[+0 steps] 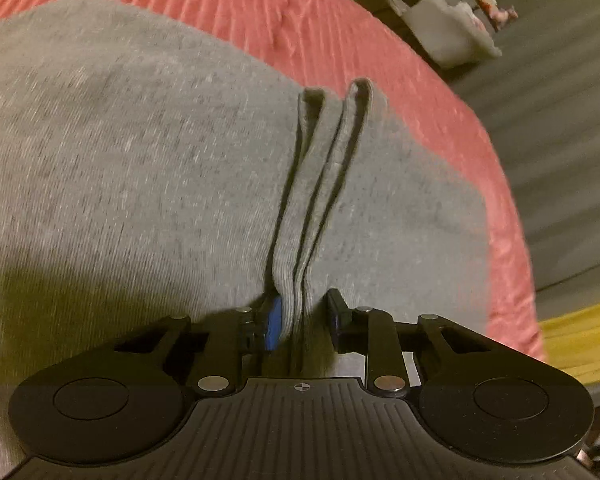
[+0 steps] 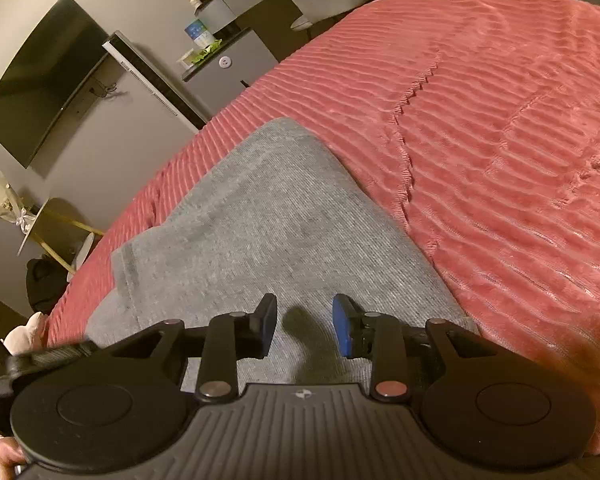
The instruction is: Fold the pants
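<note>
Left hand-held gripper [image 1: 304,326] of mine has two stacked ribbed edges [image 1: 324,184] of the grey pants [image 1: 120,160] standing up between its jaws; the blue pad [image 1: 274,328] touches the cloth on one side, while the other jaw shows a small gap, so I judge this a loose hold, not a firm pinch. My right hand-held gripper [image 2: 305,330] hovers just above the flat grey cloth with its jaws spread and nothing between them. The pants lie on a pink ribbed bedspread [image 2: 480,140] on the bed, already doubled over, with one squared corner [image 2: 124,256] showing toward the far side in the right view. I take the step in hand to be laying this edge down to finish a fold. To do it well, I should keep both layers of the edge together so neither slips, lower them until they line up with the cloth beneath, and let go only once they lie flat. My right hand-held gripper could then press or smooth the cloth nearby, so that nothing bunches up.
</note>
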A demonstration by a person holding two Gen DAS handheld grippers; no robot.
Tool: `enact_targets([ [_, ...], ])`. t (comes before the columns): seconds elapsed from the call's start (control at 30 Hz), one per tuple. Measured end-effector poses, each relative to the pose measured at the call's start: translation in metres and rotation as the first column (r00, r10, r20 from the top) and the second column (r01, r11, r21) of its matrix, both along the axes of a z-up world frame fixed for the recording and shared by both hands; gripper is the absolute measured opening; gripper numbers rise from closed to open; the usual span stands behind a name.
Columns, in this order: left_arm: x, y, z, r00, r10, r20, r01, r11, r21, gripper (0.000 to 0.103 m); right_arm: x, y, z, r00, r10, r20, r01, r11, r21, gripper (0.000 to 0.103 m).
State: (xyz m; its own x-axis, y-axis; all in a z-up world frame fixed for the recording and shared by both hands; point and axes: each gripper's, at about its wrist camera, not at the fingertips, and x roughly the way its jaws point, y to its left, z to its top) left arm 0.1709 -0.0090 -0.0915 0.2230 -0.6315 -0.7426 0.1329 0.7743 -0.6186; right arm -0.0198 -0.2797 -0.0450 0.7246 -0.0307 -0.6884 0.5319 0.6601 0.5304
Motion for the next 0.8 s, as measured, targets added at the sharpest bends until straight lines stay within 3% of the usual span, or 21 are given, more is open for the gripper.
enact_targets([
  [0.07, -0.003, -0.003, 0.006, 1.000, 0.009, 0.011, -0.009, 1.000, 0.026, 0.018, 0.000, 0.000, 0.000, 1.000, 0.001, 0.002, -0.001, 1.000, 0.002, 0.031],
  [0.2, -0.016, -0.017, 0.034, 0.993, -0.002, 0.121, -0.010, 0.995, 0.100, 0.016, -0.001, 0.001, 0.002, 1.000, 0.004, 0.005, -0.004, 1.000, -0.005, 0.031],
  [0.33, -0.022, -0.002, 0.058, 0.991, 0.015, 0.134, -0.021, 0.999, 0.043, 0.016, -0.006, -0.001, 0.006, 1.000, 0.008, 0.000, -0.008, 1.000, 0.001, 0.032],
  [0.47, -0.028, 0.019, 0.074, 0.981, 0.037, 0.191, -0.052, 0.996, 0.072, 0.001, -0.007, 0.009, 0.016, 0.998, 0.049, -0.026, -0.051, 0.997, -0.060, 0.046],
  [0.57, -0.027, 0.037, 0.075, 0.966, 0.056, 0.253, -0.102, 0.980, 0.171, 0.001, -0.008, 0.018, 0.023, 0.997, 0.059, -0.048, -0.065, 0.988, -0.139, 0.053],
  [0.63, -0.030, 0.049, 0.070, 0.974, 0.050, 0.222, -0.084, 0.985, 0.148, 0.002, -0.009, 0.017, 0.023, 0.998, 0.053, -0.045, -0.058, 0.990, -0.126, 0.054],
  [0.7, -0.034, 0.051, 0.065, 0.982, 0.048, 0.184, -0.068, 0.992, 0.108, 0.012, -0.010, 0.011, 0.020, 0.999, 0.038, -0.039, -0.042, 0.995, -0.086, 0.054],
  [0.77, -0.039, 0.044, 0.060, 0.984, 0.036, 0.176, -0.052, 0.995, 0.084, 0.042, -0.009, 0.009, 0.017, 0.999, 0.030, -0.040, -0.032, 0.997, -0.064, 0.055],
  [0.8, -0.039, 0.040, 0.054, 0.985, 0.024, 0.169, -0.038, 0.996, 0.080, 0.049, -0.009, 0.010, 0.016, 0.999, 0.029, -0.038, -0.031, 0.998, -0.063, 0.056],
])
